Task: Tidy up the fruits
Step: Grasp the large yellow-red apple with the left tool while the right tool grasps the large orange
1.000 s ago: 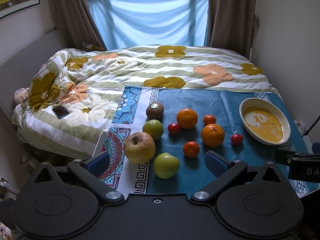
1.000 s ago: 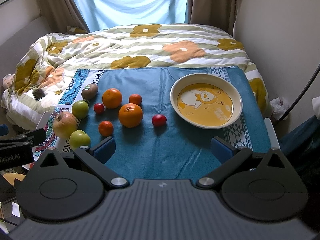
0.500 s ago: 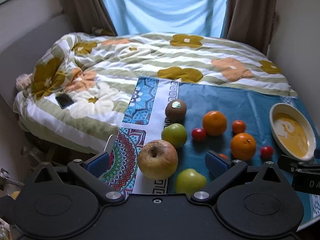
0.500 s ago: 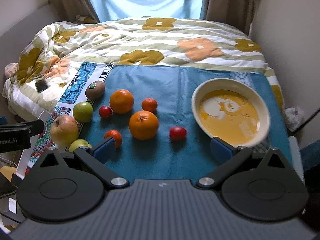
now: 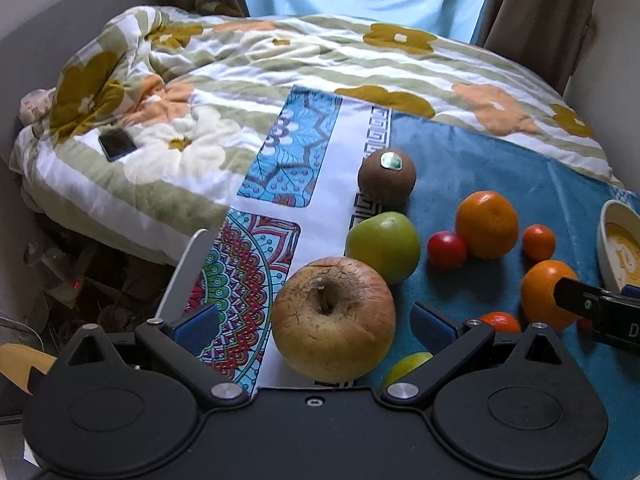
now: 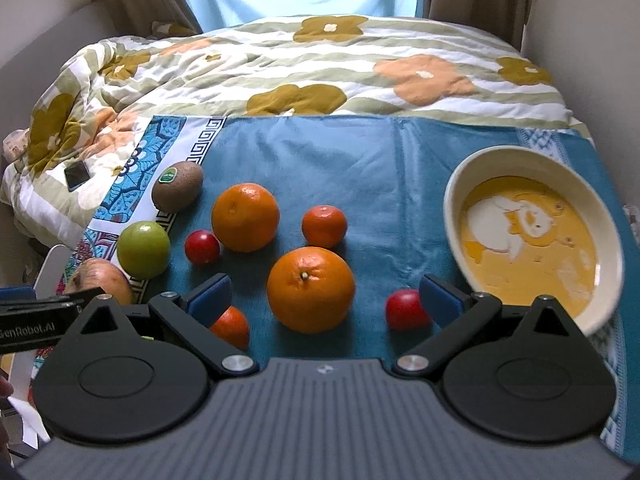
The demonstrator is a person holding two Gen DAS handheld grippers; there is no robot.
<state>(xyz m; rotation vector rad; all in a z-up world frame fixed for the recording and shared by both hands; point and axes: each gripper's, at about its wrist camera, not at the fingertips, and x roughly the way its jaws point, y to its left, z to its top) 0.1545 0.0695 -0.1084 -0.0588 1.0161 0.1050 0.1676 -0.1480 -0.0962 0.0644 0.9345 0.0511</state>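
Fruit lies on a blue cloth (image 6: 360, 168) on the bed. My left gripper (image 5: 316, 322) is open, its jaws on either side of a wrinkled yellow-red apple (image 5: 333, 318), not touching it. Behind that are a green apple (image 5: 383, 246), a kiwi (image 5: 386, 176), oranges and small red fruits. My right gripper (image 6: 325, 298) is open around a large orange (image 6: 311, 288). A red fruit (image 6: 405, 309) sits by its right finger. A cream bowl (image 6: 472, 184) with a yellow inside lies at the right, empty.
A flowered quilt (image 6: 320, 64) covers the bed behind the cloth. A phone (image 5: 117, 143) lies on the quilt at the left. The bed's left edge drops to a cluttered floor (image 5: 80, 264). A second green apple (image 5: 406, 364) lies under my left gripper's right finger.
Both grippers have moved forward and down toward the fruit. The left one swung left onto the wrinkled apple; the right one closed in on the large orange. Both stay open.
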